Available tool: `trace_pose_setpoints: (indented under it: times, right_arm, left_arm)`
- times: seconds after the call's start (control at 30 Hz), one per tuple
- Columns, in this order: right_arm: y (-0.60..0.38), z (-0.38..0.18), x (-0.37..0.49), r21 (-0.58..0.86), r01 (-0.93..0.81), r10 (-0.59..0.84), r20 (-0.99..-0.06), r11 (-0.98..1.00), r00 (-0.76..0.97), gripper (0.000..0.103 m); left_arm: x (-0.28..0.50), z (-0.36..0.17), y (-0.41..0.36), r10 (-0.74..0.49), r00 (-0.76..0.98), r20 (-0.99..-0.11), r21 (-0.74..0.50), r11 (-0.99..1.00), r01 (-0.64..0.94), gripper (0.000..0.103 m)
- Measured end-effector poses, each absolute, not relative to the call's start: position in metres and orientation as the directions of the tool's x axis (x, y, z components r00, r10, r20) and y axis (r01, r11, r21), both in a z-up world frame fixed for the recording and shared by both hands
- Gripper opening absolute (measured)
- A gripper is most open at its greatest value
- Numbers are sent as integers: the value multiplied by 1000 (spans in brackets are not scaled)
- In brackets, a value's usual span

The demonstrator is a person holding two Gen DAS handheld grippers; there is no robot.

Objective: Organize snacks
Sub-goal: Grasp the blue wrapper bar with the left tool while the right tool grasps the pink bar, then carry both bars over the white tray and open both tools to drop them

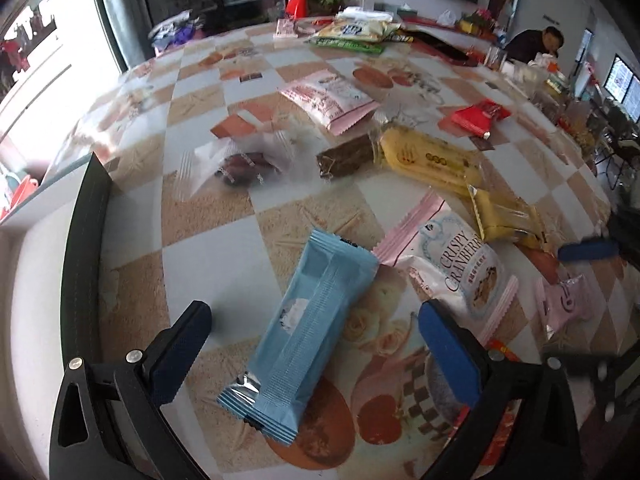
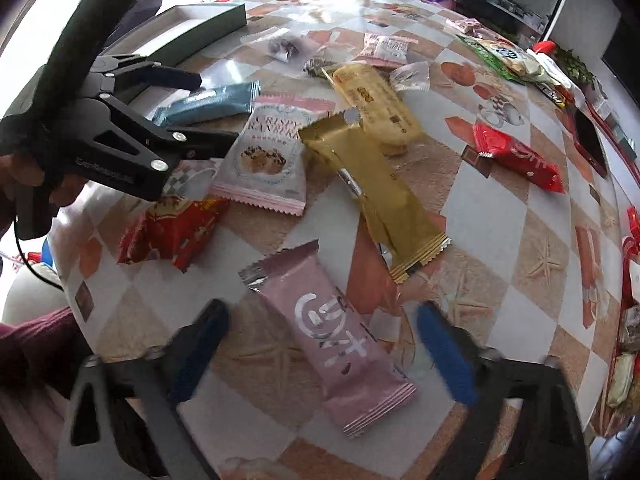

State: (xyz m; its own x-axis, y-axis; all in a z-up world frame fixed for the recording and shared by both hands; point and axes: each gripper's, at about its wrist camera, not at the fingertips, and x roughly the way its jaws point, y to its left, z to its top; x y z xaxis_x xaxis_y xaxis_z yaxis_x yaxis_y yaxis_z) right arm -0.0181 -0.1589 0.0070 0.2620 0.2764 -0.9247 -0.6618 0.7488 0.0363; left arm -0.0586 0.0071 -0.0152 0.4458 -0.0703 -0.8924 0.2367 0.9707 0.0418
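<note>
A light blue snack packet (image 1: 304,340) lies flat on the checked tablecloth (image 1: 208,240), between the fingers of my left gripper (image 1: 316,316). That gripper is open and its pads stand clear of the packet on both sides. In the right wrist view a pink packet (image 2: 336,340) lies between the fingers of my right gripper (image 2: 322,312), which is open with a gap on each side. The same view shows the left gripper (image 2: 216,108) at upper left, straddling the blue packet (image 2: 212,102).
A Crispy Cranberry bag (image 2: 268,156), gold packet (image 2: 372,184), yellow packet (image 2: 372,96), two red packets (image 2: 516,156) (image 2: 172,228) and several more snacks lie scattered. A dark-walled white box (image 2: 200,20) stands at the table edge. A person (image 1: 536,42) sits far off.
</note>
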Motion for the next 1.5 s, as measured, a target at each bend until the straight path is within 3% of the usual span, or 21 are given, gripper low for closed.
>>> trace_pose_setpoints:
  times: [0.03, 0.07, 0.13, 0.17, 0.2, 0.23, 0.5, 0.8, 1.1, 1.27, 1.5]
  right_arm:
    - [-161, 10, -17, 39, -651, 277, -923, 758, 268, 45]
    - [-163, 12, -16, 45, -635, 275, -923, 771, 269, 32]
    - [-170, 12, -11, 90, -601, 293, -923, 794, 249, 27]
    - [-173, 11, -10, 110, -588, 307, -919, 802, 247, 27]
    - [-176, 11, -10, 127, -573, 318, -915, 810, 246, 27]
    - [-179, 11, -8, 143, -555, 326, -913, 819, 246, 26]
    - [-205, 24, -7, 314, -425, 446, -857, 849, 257, 26]
    - [-190, 62, -13, 390, -434, 541, -782, 812, 309, 26]
    - [-102, 85, -5, 469, -524, 650, -722, 711, 236, 26]
    - [-31, 93, 2, 536, -579, 726, -672, 615, 149, 26]
    - [65, 81, 8, 592, -611, 768, -639, 526, 42, 26]
  left_arm:
    - [-59, -15, 3, -72, 446, -892, 45, 968, 246, 99]
    - [-58, -11, 0, -73, 447, -892, 51, 964, 260, 93]
    - [-59, -7, -9, -88, 443, -892, 45, 959, 281, 78]
    - [-60, -3, -11, -93, 444, -891, 44, 957, 288, 59]
    - [-60, 0, -13, -99, 449, -888, 41, 955, 292, 32]
    - [-61, 2, -13, -106, 452, -886, 34, 957, 289, 25]
    - [-89, 18, 7, -151, 518, -842, -71, 983, 170, 25]
    - [-125, 70, 42, -151, 657, -738, -123, 988, 89, 25]
    - [-157, 91, 130, 7, 725, -689, -116, 986, -120, 25]
    - [-174, 82, 191, 125, 695, -708, -111, 952, -285, 25]
    - [-185, 55, 235, 193, 631, -752, -100, 912, -398, 25]
